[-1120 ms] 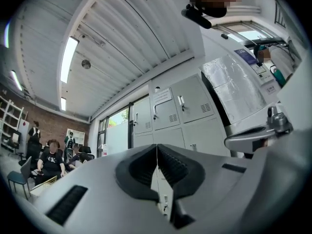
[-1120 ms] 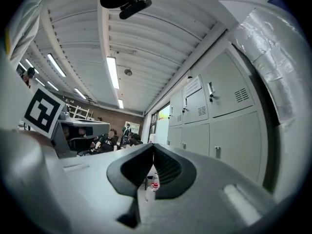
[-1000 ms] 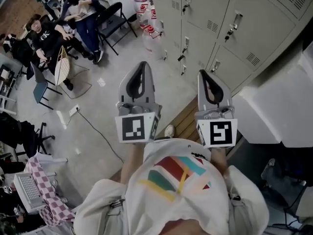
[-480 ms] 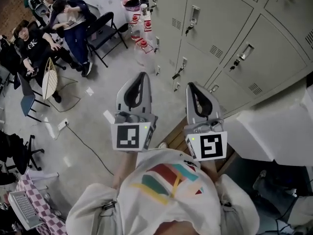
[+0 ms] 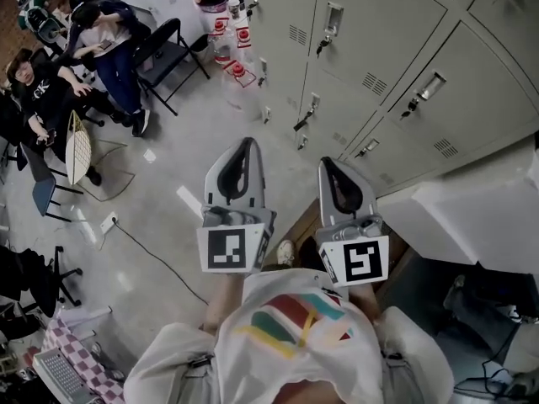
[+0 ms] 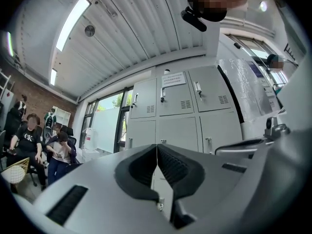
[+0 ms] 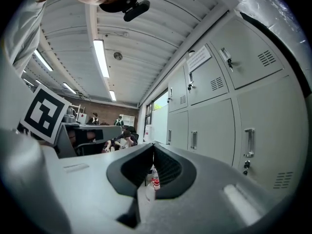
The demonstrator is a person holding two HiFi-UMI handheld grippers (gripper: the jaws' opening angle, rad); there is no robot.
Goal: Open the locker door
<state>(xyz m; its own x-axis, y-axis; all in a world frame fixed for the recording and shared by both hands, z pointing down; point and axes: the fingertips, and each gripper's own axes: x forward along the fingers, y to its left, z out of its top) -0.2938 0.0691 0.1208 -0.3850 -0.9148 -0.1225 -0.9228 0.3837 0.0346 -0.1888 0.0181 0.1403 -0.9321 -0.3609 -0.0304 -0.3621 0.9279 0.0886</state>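
Locker door [image 5: 383,36] of pale grey sheet metal, with a vent grille and a recessed latch handle [image 5: 331,21], stands shut at your 1 o'clock. Which door of the bank you mean to open I cannot tell.

Nearest you, both tools sit side by side in front of your chest, their black-and-white marker cubes [image 5: 233,249] facing up. You probably carry them that way to keep them level and ready while you close in. Your left gripper [image 5: 246,141] has its dark ribbed jaws pressed tip to tip with nothing between them. Your right gripper [image 5: 328,162] is closed and empty in the same way. I judge that neither can take a latch until you spread its jaws. Both point toward 12 to 1 o'clock and stay well apart from any door.

Beyond the tips lies bare grey concrete floor [image 5: 181,171]. At 12 o'clock, clear plastic bottles with red caps [image 5: 238,68] stand near the foot of the lockers. A bulky white block [image 5: 472,217] sits at 3 o'clock. Farthest, at 10 o'clock, seated people [image 5: 109,45] occupy black folding chairs [image 5: 168,53].
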